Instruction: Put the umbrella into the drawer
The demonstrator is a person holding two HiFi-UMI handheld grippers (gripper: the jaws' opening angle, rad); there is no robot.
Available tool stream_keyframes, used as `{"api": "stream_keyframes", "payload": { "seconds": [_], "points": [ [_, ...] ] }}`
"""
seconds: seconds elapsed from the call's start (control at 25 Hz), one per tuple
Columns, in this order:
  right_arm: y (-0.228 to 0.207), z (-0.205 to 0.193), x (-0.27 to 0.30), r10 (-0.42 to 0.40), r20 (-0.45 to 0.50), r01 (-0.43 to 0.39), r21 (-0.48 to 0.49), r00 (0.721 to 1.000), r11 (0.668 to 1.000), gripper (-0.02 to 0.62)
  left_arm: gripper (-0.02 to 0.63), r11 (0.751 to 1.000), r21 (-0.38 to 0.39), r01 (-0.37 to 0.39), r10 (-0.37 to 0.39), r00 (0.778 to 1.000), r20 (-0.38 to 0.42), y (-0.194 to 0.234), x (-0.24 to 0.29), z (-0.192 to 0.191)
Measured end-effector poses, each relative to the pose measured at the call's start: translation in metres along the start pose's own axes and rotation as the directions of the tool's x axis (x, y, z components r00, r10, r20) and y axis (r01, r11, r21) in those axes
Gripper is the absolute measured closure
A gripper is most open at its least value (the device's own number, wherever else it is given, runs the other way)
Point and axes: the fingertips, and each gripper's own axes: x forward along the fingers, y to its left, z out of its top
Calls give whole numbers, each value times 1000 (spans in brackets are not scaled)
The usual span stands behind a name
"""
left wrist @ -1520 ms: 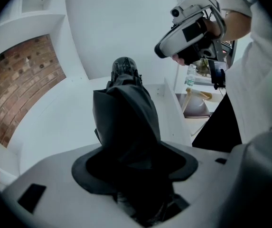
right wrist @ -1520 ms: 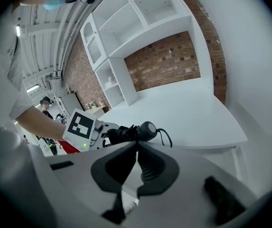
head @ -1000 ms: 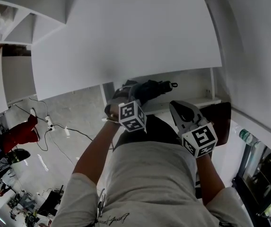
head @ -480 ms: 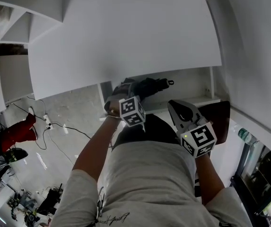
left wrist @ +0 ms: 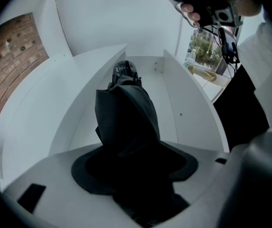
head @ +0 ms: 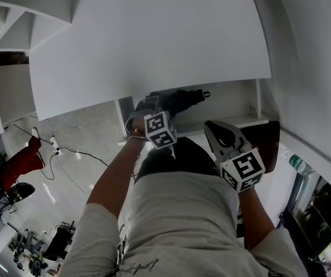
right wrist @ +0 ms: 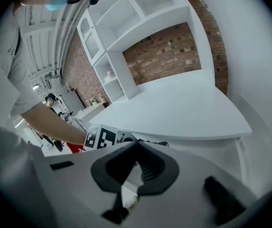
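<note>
- left gripper view: left hand-held gripper (left wrist: 132, 167) grasps the umbrella (left wrist: 126, 115), whose long axis points straight ahead, over the open drawer (left wrist: 192, 113).
- right hand-held gripper (right wrist: 135, 148) is clenched, empty, farther back.

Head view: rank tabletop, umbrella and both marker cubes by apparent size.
1. Tabletop, by far.
2. Right cube, umbrella, left cube: too close to rank. Umbrella is partly hidden; right cube looks slightly larger than left, maybe just nearer.
</note>
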Motion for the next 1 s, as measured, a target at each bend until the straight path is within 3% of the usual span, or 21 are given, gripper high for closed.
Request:
{"api": "stream_keyframes", "payload": {
  "seconds": [1.0],
  "points": [
    [-8,-17,-1,-21,-20,21,29,1000,999,566,316,998,3,67,-66,997,-25,-2,35,3]
  ]
}}
